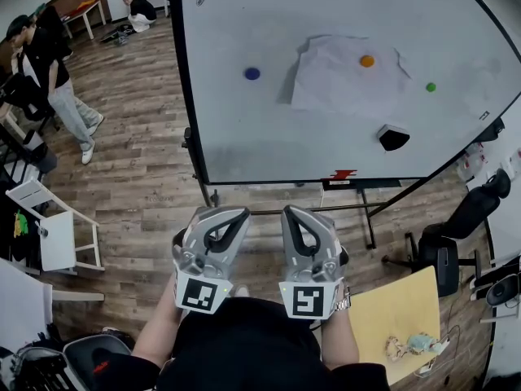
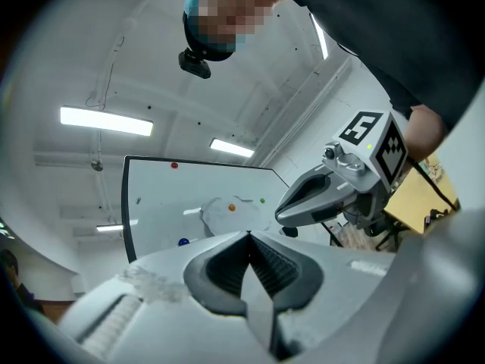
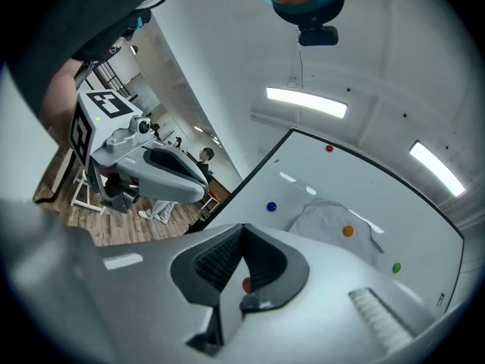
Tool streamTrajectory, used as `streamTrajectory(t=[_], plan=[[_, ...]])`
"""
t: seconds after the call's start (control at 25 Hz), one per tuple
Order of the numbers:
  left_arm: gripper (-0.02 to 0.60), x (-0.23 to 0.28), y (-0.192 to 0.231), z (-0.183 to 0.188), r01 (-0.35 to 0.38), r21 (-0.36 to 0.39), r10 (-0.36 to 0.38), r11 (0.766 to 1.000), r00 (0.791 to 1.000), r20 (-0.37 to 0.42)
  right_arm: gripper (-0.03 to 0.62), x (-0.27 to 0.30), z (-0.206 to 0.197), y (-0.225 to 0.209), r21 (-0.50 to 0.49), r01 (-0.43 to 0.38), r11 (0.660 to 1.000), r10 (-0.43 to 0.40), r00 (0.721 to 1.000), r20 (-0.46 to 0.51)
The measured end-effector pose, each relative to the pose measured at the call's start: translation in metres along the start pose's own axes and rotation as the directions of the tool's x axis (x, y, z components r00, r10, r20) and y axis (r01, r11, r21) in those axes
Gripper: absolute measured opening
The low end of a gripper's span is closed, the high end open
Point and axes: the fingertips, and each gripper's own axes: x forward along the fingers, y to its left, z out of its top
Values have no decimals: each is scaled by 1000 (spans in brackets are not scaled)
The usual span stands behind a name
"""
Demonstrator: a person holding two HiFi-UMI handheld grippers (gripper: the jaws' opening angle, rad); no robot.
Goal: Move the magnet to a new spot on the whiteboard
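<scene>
- While I hold them near my body, left tongs (image 1: 230, 216) and right tongs (image 1: 297, 216): both pressed together, empty.
- Whiteboard (image 1: 244, 137), blue magnet (image 1: 252, 73): ahead of the tips, likely not yet within reach.

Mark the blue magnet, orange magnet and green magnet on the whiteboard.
blue magnet (image 1: 252, 73), head view, centre of its face.
orange magnet (image 1: 367, 60), head view, centre of its face.
green magnet (image 1: 431, 87), head view, centre of its face.

Beyond the right gripper (image 1: 295, 214), the whiteboard (image 1: 244, 23) carries paper (image 1: 334, 84) under an orange magnet (image 1: 367, 60); blue magnet (image 1: 252, 73) leftward, green magnet (image 1: 431, 87) and eraser (image 1: 393, 137) rightward.
</scene>
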Motion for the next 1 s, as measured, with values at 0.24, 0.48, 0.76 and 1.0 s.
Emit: streamTrajectory(t=[0.24,0.48,0.76,1.0], plan=[[2,-3,-1,1,-3,5,3,1000,1000,-1,0,-3,-2,2,17,3,1000,-2,1000,-20],[2,-6,2,2,-4,11,4,1000,1000,0,0,-1,2,4,-3,3,1000,-3,1000,-11],[2,-8,3,1,-7,8,7,1000,1000,-2,0,-1,1,6,-1,2,1000,-2,1000,-9],[2,-5,7,-3,-8,8,8,1000,1000,-7,0,6,0,6,4,-5,1000,6,1000,-23]])
